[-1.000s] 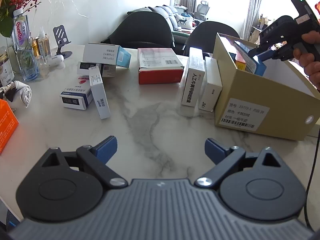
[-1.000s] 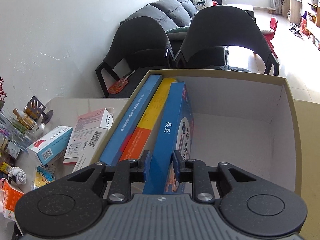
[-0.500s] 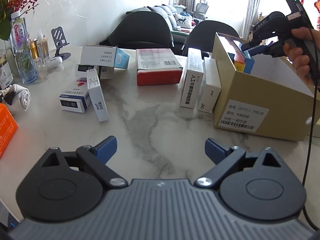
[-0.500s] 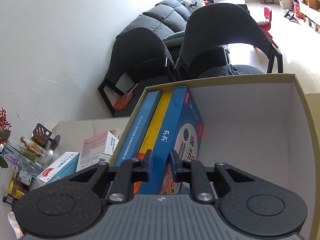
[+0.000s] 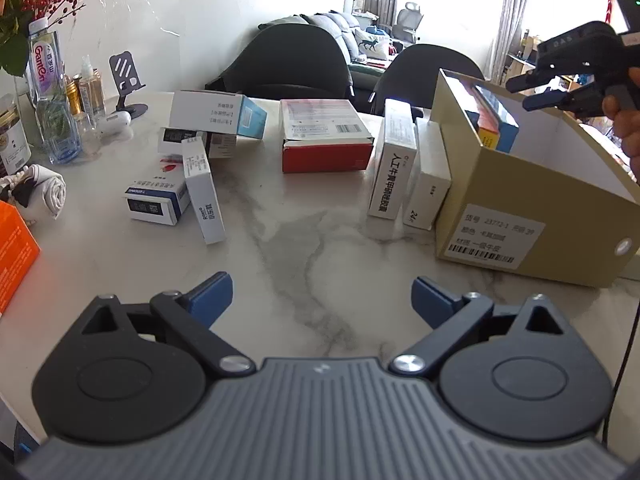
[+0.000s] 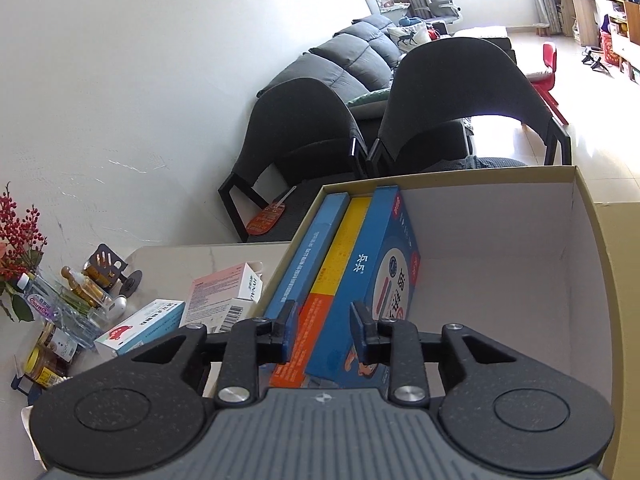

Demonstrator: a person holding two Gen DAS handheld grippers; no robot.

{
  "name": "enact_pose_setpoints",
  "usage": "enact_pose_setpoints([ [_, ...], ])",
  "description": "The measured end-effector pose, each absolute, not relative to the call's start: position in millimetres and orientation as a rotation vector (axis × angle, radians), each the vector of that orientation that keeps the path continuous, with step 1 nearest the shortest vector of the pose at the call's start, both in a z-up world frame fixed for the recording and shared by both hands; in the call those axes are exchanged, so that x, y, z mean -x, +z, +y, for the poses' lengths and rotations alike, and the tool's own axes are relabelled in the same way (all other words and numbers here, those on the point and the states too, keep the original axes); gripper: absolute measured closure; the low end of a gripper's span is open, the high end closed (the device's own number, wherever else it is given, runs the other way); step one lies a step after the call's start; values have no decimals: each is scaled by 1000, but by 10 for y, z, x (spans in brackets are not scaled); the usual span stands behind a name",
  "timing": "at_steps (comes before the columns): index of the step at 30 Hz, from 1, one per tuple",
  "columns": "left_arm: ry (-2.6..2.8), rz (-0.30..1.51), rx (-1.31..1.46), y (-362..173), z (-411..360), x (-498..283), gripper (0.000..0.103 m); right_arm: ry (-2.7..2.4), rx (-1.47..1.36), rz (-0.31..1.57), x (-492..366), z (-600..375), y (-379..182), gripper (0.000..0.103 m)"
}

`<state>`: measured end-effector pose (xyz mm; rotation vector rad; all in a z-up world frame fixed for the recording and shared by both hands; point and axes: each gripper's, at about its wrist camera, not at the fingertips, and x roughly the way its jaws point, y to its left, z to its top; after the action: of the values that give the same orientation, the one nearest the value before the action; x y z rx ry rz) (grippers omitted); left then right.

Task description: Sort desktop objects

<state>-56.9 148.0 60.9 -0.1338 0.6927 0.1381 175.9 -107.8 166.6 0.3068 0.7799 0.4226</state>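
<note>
A tan cardboard box stands at the table's right. Three flat boxes stand on edge along its left wall: a thin blue one, a yellow-and-orange one and a wider blue one that leans on them. My right gripper hovers over the near end of these boxes. Its jaws are opening, and the pads stand clear of the wider blue box below them. My left gripper is open over bare marble with nothing in it.
Loose boxes lie on the table: a red-and-white one, two white upright ones beside the cardboard box, and several small ones at the left. Bottles, a phone stand and an orange box line the left edge. Two dark chairs stand behind.
My right gripper has let go of the wider blue box, spread its jaws and drawn back and up from it. The box stays leaning inside the cardboard box. The left gripper has not moved.
</note>
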Motion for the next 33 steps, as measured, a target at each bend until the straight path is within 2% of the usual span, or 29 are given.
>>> enact_pose_setpoints([
  [2,140,693,144,613,1510,568,1,433,-299,757,-1616,-1075,1692,63],
  [6,143,692,170,648,1585,533,0,484,-259,723,-1323,-1038,1743,56],
  [8,155,683,167,675,1608,508,0,512,-234,708,-1197,-1017,1768,41],
  [10,167,671,156,698,1626,486,0,524,-218,687,-1084,-1003,1789,34],
  [14,199,652,128,745,1703,428,0,542,-206,676,-937,-1004,1789,26],
  [22,251,583,63,911,1968,156,0,572,-234,671,-660,-1125,1727,18],
  [33,246,572,-56,948,2328,-575,0,549,-267,699,-608,-1230,1595,17],
])
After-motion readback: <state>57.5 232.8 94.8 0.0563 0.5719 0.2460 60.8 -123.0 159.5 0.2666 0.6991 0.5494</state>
